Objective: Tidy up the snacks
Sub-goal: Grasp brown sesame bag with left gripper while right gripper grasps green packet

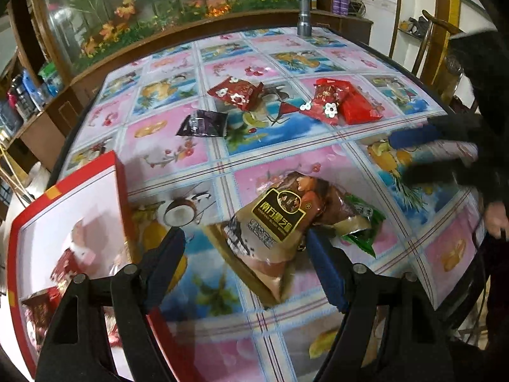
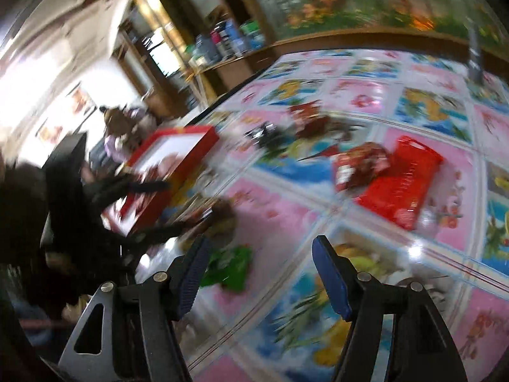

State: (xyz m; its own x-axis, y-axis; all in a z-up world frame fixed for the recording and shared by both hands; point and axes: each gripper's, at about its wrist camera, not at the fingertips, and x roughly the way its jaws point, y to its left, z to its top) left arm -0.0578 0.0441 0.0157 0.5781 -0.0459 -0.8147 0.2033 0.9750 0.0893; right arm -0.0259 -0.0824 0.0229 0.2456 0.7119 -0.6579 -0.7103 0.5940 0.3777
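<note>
Directly ahead of the wide, empty left gripper (image 1: pixel 245 256) lies the brown sesame packet (image 1: pixel 273 222), long axis running diagonally away, right of the red box (image 1: pixel 63 191).

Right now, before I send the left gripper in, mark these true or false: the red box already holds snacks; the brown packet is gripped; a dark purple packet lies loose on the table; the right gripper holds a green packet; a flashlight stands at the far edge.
1. The red box already holds snacks: true.
2. The left gripper grips the brown packet: false; it is open and the packet lies on the table.
3. A dark purple packet lies loose: true.
4. The right gripper holds the green packet: false; it is open and empty.
5. A flashlight stands at the far edge: true.
</note>
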